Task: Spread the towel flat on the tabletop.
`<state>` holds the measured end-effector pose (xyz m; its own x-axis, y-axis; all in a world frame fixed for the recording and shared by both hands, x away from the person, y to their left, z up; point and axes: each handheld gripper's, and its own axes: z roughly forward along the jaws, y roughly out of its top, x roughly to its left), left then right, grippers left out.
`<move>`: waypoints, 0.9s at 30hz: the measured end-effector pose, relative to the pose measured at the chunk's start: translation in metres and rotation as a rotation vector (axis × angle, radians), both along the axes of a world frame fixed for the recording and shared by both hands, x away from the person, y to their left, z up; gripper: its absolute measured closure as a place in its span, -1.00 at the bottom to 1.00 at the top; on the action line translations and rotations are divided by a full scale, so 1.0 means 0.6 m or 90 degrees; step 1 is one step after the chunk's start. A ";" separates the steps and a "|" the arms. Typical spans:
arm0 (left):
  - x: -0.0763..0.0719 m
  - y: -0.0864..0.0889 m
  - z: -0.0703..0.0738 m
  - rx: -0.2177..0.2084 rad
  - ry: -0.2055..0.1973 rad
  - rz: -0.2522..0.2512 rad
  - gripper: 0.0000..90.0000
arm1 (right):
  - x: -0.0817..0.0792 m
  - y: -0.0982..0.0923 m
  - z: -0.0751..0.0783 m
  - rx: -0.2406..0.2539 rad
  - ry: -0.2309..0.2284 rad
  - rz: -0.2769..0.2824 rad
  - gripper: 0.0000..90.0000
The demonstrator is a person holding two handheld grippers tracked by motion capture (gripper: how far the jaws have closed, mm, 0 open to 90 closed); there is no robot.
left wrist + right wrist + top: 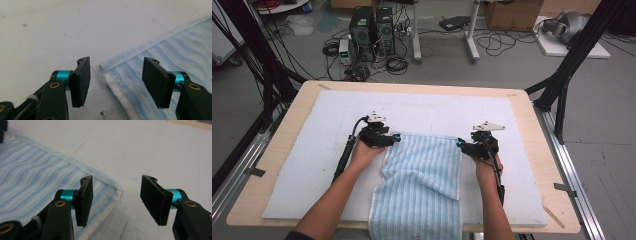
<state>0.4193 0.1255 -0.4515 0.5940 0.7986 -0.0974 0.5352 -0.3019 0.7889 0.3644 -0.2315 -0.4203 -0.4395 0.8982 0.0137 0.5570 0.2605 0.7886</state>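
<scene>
High view: a blue-and-white striped towel [422, 180] lies on a pale foam mat [312, 150] that covers the wooden desk [532, 115]. The towel's far edge runs across the middle of the mat, its near end hangs over the desk's front edge, and a flap is folded over on its right half. The left gripper [396, 138] sits at the towel's far left corner and the right gripper [458, 143] at its far right corner, each held in a hand.

In the left gripper view the jaws stand apart with the towel's corner [106, 71] lying flat between them, not pinched. In the right gripper view the jaws are likewise spread and hold nothing; the towel's other far corner [117, 191] lies just beside the left-hand jaw, partly under it.

The work in hand appears to be laying the towel out or folding it, with both far corners set down. To do it well, I would check that the far hem lies straight and square to the mat before regrasping. Each gripper should take its corner by the stitched hem, deep enough that the pads bite both layers, and both should lift together so the cloth does not skew.

The towel is soft terry, ribbed in wavy stripes, with a flat white woven border. It is limp and will sag and drag on the mat. The mat looks faintly grainy and matte, and the jaw pads are black and rough.
</scene>
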 end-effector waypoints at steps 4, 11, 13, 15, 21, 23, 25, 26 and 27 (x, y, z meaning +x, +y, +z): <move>0.003 -0.003 0.001 0.018 -0.013 0.035 0.08 | 0.005 0.005 -0.007 -0.007 0.015 0.006 -0.11; -0.003 -0.017 0.001 0.039 -0.034 0.012 0.76 | 0.021 0.011 -0.021 -0.015 0.036 -0.033 -0.13; -0.002 -0.016 0.001 0.036 -0.031 0.011 0.81 | 0.028 0.014 -0.028 -0.012 0.051 -0.041 -0.20; 0.000 -0.010 0.001 0.016 -0.017 0.023 0.82 | 0.033 0.018 -0.034 -0.013 0.063 -0.034 -0.23; 0.007 0.005 0.002 -0.009 0.002 0.057 0.83 | 0.042 0.022 -0.038 -0.017 0.072 -0.023 0.40; 0.007 0.006 0.003 -0.004 -0.003 0.056 0.83 | 0.044 0.022 -0.038 -0.015 0.073 -0.007 0.63; 0.008 0.009 0.004 -0.001 -0.010 0.053 0.83 | 0.045 0.027 -0.037 -0.019 0.074 0.009 0.87; 0.009 0.011 0.005 -0.004 -0.015 0.057 0.83 | 0.046 0.032 -0.037 -0.030 0.071 0.019 0.90; 0.010 0.015 0.005 -0.009 -0.020 0.058 0.83 | 0.048 0.037 -0.035 -0.040 0.071 0.025 0.90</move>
